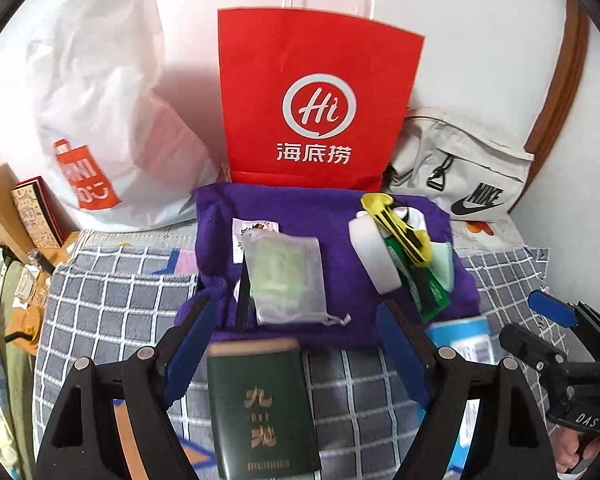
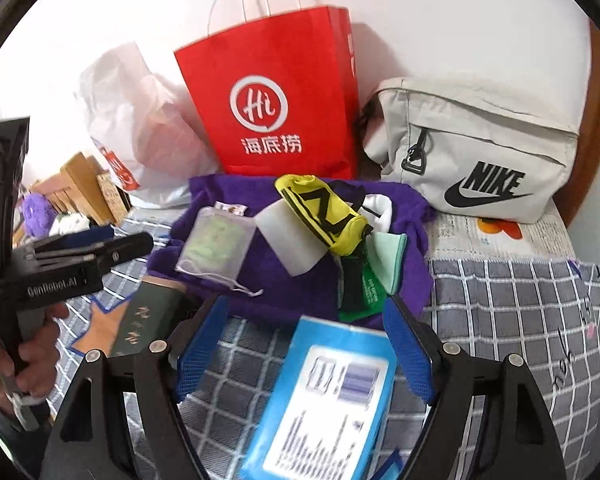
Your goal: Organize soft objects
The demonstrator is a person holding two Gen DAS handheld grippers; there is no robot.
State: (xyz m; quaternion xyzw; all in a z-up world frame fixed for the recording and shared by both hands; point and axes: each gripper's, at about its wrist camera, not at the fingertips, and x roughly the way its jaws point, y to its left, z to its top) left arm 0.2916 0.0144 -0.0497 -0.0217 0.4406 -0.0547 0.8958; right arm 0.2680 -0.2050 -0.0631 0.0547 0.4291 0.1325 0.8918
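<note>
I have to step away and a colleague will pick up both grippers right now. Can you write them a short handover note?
Left gripper: open, empty, hovering over the dark green packet on the checked bedding.
Right gripper: open, empty, over the blue tissue pack.
On the purple towel: mesh pouch, white foam block, yellow pouch, a green sachet and a mint cloth.
Behind, against the wall: white plastic bag, red paper bag, Nike pouch.
Done: nothing visibly packed; whether the bags hold anything cannot be seen.
Left: everything on the towel, plus both packs.
</note>
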